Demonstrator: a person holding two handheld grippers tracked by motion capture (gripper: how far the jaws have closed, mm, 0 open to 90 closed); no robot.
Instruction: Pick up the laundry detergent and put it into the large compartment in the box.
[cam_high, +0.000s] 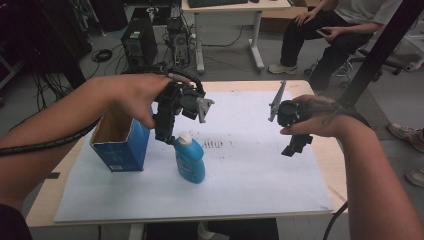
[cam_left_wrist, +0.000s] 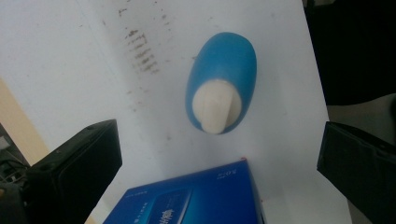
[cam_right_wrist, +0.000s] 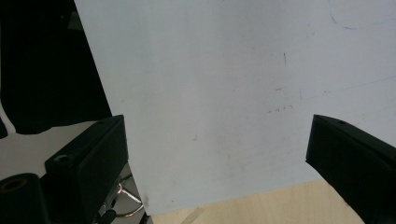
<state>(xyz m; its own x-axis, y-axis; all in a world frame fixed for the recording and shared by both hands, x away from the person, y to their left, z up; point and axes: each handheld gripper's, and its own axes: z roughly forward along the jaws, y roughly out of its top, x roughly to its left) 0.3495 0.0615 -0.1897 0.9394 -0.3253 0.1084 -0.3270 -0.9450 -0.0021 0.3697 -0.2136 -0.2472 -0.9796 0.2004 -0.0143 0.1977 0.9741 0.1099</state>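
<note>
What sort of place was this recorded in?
Probably a lab or office workroom: a desktop computer tower stands on the floor among loose cables, a desk with a keyboard stands behind, and a white sheet covers the wooden work table.

I see a wood table (cam_high: 327, 152) with a white sheet (cam_high: 250, 175) covering most of its top. A blue bottle (cam_high: 190, 159) stands on the sheet, with an open blue box (cam_high: 121, 145) just left of it. Dark smudges (cam_high: 213, 144) mark the sheet near the bottle.
</note>
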